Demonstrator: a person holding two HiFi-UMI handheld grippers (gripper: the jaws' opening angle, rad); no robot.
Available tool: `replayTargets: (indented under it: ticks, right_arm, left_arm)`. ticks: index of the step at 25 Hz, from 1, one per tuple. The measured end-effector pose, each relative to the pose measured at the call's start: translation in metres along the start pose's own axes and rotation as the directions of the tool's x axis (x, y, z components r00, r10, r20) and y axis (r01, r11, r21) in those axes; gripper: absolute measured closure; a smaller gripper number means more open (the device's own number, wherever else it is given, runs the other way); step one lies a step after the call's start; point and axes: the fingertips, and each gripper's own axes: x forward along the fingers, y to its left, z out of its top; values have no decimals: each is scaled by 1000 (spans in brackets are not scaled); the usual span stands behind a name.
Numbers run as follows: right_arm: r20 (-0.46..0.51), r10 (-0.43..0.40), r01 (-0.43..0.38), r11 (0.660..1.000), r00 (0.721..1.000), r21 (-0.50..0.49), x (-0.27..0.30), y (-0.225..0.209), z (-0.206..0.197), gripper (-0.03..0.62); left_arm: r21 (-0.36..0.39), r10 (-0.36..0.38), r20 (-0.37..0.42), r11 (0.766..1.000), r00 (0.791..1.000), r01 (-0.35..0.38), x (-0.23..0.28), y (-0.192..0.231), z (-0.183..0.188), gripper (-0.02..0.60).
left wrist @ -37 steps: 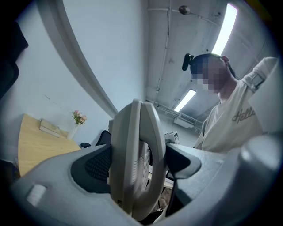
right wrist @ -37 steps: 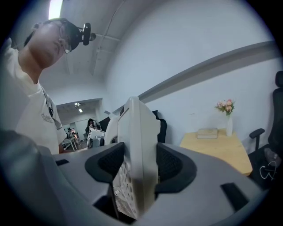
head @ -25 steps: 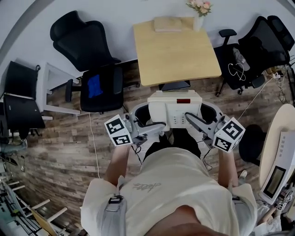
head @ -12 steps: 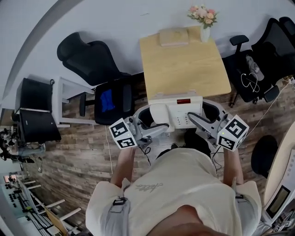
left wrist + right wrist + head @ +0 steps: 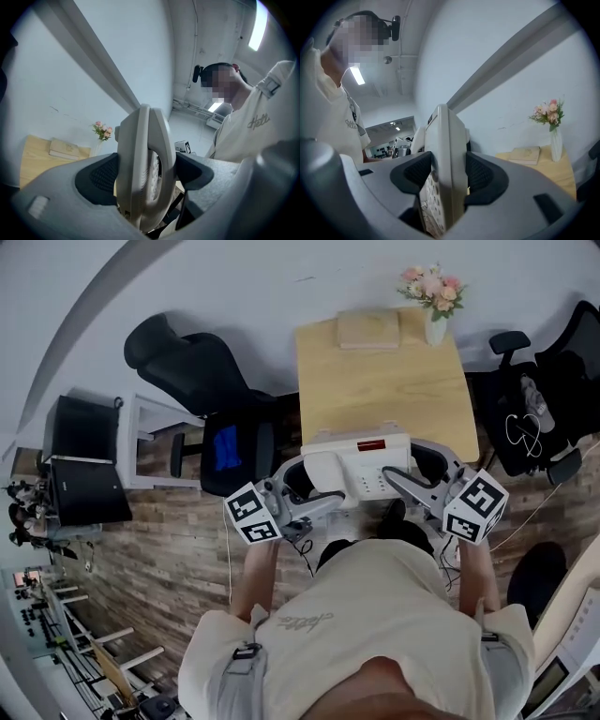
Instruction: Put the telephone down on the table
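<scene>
The pale grey desk telephone with its red display strip is held up between the two grippers in front of the person's chest. In the head view its far edge overlaps the near edge of the light wooden square table at 12 o'clock; whether it touches the tabletop cannot be told. The left gripper takes the set from 8 o'clock. In the left gripper view its jaws are clenched on the end of the telephone where the handset lies, with the black ribbed pads pressed against both faces. The right gripper comes in from 4 o'clock. In the right gripper view its jaws likewise grasp the telephone on edge, keypad facing down and left, with the pads tight on either side. On the table, at its 1 o'clock corner, stands a slim white vase that holds a bunch of pink flowers. Just beside it, at the 12 o'clock edge, lies a flat beige book. At 10 o'clock from the telephone stands a black office chair with a blue object on its seat. Another black chair, at 2 o'clock, carries a coil of white cable.
</scene>
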Motion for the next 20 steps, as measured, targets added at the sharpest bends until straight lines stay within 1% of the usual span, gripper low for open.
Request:
replayTargets:
  ticks: [5, 11, 14, 17, 20]
  right_arm:
    - [-28, 29, -28, 999, 999, 18, 12, -47, 15, 372]
    - [-43, 62, -60, 997, 997, 39, 19, -65, 17, 372]
    - [-45, 74, -71, 995, 996, 65, 29, -71, 14, 373]
    - [-54, 67, -63, 995, 996, 81, 37, -78, 10, 373]
    - [-60, 40, -36, 997, 997, 70, 44, -89, 15, 373]
  left_arm:
    - [-47, 37, 26, 998, 999, -36, 27, 37, 12, 192]
    - [-63, 66, 32, 996, 997, -64, 34, 52, 16, 192]
    - [-71, 80, 31, 994, 996, -78, 31, 61, 17, 192]
    - [-78, 74, 26, 994, 997, -72, 29, 73, 17, 192]
    - [-77, 44, 32, 996, 999, -42, 33, 87, 22, 192]
